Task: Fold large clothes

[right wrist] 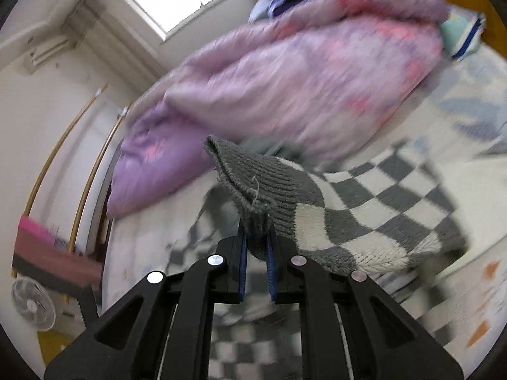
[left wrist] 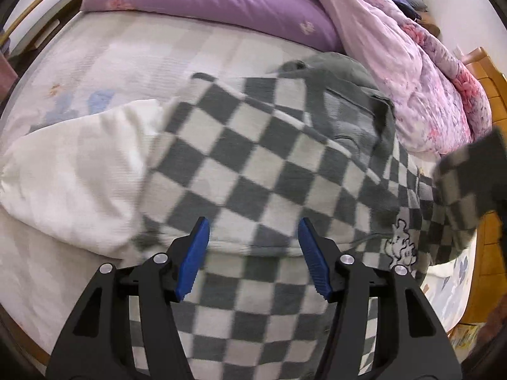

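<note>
A grey and white checkered knit sweater (left wrist: pixel 253 145) lies spread on the bed, with a small cartoon figure (left wrist: pixel 401 247) stitched on it. My left gripper (left wrist: pixel 253 224) hovers over its middle, blue pads wide apart, open, nothing between them. At the right edge of the left wrist view a blurred sleeve (left wrist: pixel 459 183) hangs lifted. My right gripper (right wrist: pixel 256 231) is shut on the sweater's grey ribbed cuff (right wrist: pixel 250 171). It holds that cuff off the bed, and the checkered sleeve (right wrist: pixel 364 209) trails down to the right.
A white cloth (left wrist: pixel 73 174) lies left of the sweater on the pale sheet (left wrist: pixel 111 63). A purple quilt (left wrist: pixel 221 3) and a pink floral quilt (left wrist: pixel 412 63) are heaped along the far side. Wooden furniture (left wrist: pixel 488 72) stands right; a fan (right wrist: pixel 31 304) stands on the floor.
</note>
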Tool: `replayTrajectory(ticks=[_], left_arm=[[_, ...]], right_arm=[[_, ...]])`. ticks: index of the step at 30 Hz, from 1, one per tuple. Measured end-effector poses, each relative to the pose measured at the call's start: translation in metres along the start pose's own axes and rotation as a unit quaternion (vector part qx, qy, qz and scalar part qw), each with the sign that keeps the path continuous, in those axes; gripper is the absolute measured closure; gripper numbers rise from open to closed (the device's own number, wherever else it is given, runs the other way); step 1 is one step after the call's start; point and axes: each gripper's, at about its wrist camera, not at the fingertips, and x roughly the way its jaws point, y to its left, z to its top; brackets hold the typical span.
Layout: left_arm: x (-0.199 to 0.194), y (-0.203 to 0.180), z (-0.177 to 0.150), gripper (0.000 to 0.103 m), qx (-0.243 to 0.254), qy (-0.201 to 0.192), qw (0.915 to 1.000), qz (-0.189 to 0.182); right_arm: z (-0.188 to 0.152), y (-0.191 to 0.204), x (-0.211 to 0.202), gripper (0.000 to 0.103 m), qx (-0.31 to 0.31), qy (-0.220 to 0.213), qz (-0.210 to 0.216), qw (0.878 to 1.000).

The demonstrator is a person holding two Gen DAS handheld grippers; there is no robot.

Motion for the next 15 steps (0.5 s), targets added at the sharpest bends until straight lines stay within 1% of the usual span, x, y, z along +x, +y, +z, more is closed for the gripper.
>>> replayTrajectory(ticks=[3, 4, 6, 8, 9, 11, 12, 13, 14, 15], left_arm=[[-0.004, 0.026, -0.002, 0.044, -0.005, 0.000, 1.0000, 0.000], [-0.005, 0.033, -0.003, 0.044, -0.007, -0.001, 1.0000, 0.001], [-0.006, 0.051, -0.005, 0.044, -0.013, 0.001, 0.9999, 0.001], [-0.006, 0.065, -0.007, 0.044, -0.019, 0.003, 0.9998, 0.002], [-0.006, 0.071, -0.007, 0.044, -0.021, 0.004, 0.9998, 0.001], [-0.004, 0.083, -0.009, 0.044, -0.028, 0.007, 0.9996, 0.001], [-0.003, 0.087, -0.010, 0.044, -0.030, 0.009, 0.9995, 0.000], [-0.002, 0.092, -0.011, 0.044, -0.033, 0.011, 0.9994, -0.002], [0.000, 0.094, -0.011, 0.044, -0.037, 0.013, 0.9992, -0.002], [0.002, 0.095, -0.012, 0.044, -0.040, 0.015, 0.9991, -0.002]], right_arm=[[-0.034, 0.040, 0.050, 0.093, 0.006, 0.051, 0.017, 0.999], [-0.042, 0.048, 0.061, 0.093, 0.004, 0.059, 0.017, 0.998], [-0.064, 0.069, 0.097, 0.093, -0.002, 0.096, 0.005, 0.995], [-0.077, 0.075, 0.121, 0.092, -0.007, 0.121, -0.006, 0.993], [-0.084, 0.081, 0.131, 0.092, -0.021, 0.133, -0.016, 0.991], [-0.094, 0.083, 0.146, 0.089, -0.030, 0.139, -0.028, 0.989], [-0.098, 0.081, 0.158, 0.087, -0.031, 0.156, -0.042, 0.986], [-0.105, 0.075, 0.161, 0.081, -0.028, 0.169, -0.048, 0.984], [-0.110, 0.071, 0.172, 0.077, -0.020, 0.195, -0.051, 0.979], [-0.113, 0.069, 0.175, 0.071, -0.017, 0.205, -0.045, 0.978]])
